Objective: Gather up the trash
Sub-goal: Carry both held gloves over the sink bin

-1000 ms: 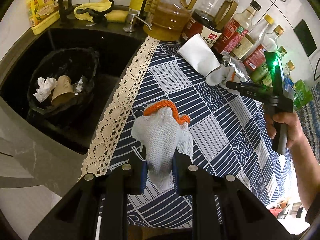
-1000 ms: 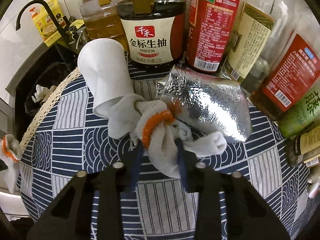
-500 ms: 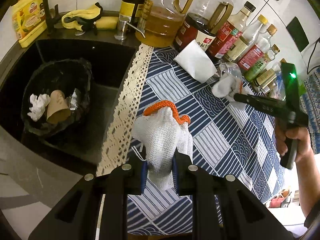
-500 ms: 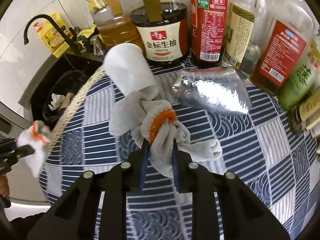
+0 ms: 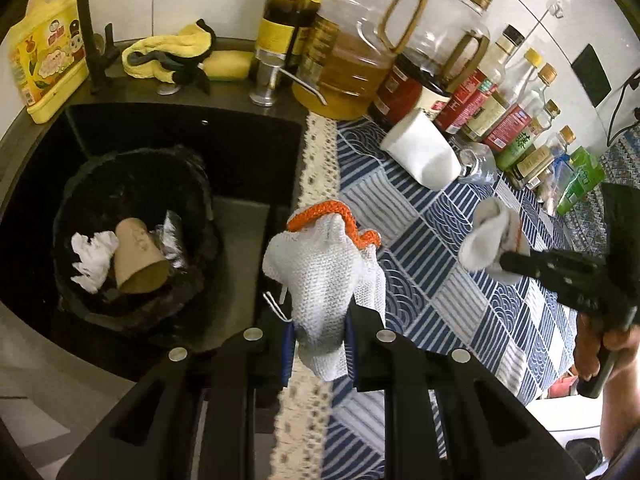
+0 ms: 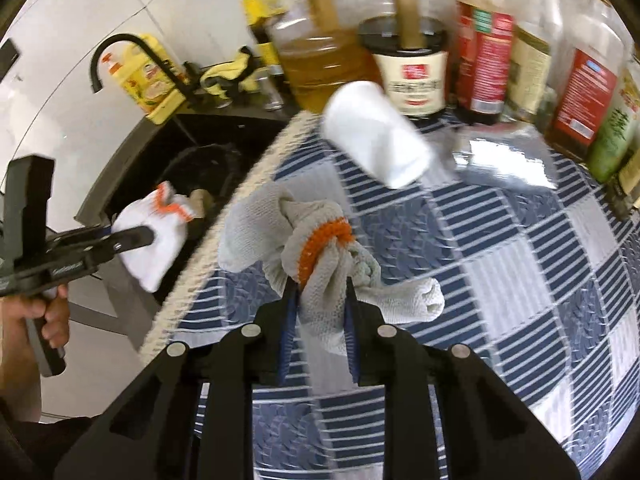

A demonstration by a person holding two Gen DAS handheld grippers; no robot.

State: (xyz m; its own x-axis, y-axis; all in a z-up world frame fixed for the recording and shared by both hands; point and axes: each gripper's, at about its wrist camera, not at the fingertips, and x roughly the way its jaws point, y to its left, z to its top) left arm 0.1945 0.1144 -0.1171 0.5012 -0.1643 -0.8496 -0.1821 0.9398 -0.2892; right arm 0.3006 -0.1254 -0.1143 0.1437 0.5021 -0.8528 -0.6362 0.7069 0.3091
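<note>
A blue-and-white patterned tablecloth (image 5: 436,240) with a cream lace edging (image 5: 316,160) covers the table. A row of sauce and oil bottles (image 5: 480,112) stands along the tiled wall. A large oil jug (image 5: 352,64) stands beside the black sink (image 5: 240,148). Behind the sink are a black faucet (image 5: 86,28), a yellow detergent bottle (image 5: 44,56), a yellow cloth (image 5: 168,56) and a sponge (image 5: 226,66).

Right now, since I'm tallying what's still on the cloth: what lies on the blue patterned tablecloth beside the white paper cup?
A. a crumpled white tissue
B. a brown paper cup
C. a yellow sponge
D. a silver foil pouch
D: the foil pouch lies on the tablecloth next to the white cup; the brown cup and tissue are in the bin.
</note>
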